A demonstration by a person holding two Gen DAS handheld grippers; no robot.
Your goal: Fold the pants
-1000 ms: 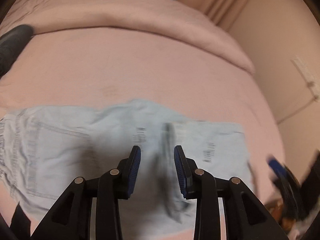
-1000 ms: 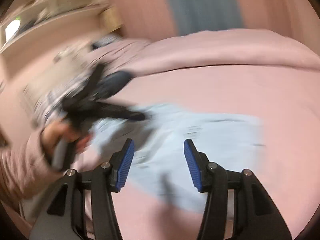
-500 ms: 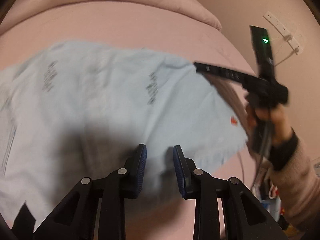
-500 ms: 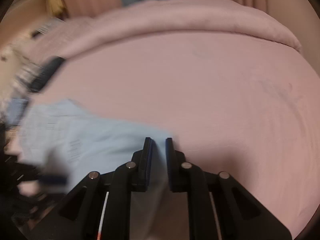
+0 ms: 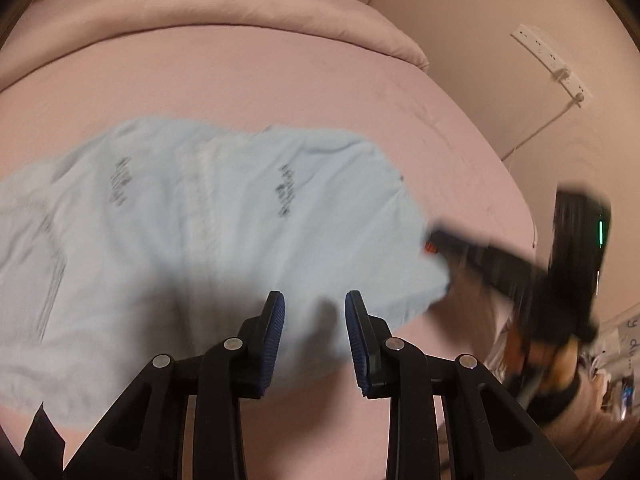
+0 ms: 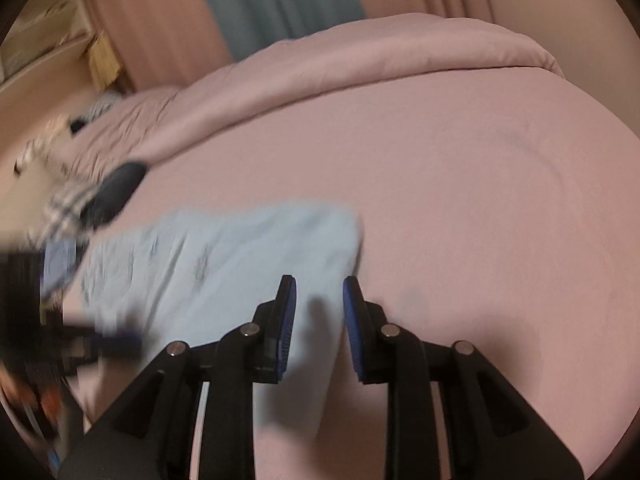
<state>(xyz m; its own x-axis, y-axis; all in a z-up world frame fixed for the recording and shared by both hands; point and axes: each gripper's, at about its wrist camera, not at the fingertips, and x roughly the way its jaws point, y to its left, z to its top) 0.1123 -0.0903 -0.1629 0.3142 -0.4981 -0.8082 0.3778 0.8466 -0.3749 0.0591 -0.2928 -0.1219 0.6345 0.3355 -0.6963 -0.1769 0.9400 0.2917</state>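
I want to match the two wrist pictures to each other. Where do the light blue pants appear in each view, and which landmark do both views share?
Left wrist: the light blue pants fill the left and middle, lying on the pink bed.
Right wrist: the pants lie left of centre, their right edge just above the fingertips.
Shared landmark: the rolled pink duvet across the far end of the bed.

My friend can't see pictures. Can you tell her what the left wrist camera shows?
Light blue pants lie spread on a pink bed, a bit blurry. The left claw hangs just above them with its two blue-padded fingers apart and gripping nothing. At the right edge of the pants, the blurred right claw reaches in, jaws opening.
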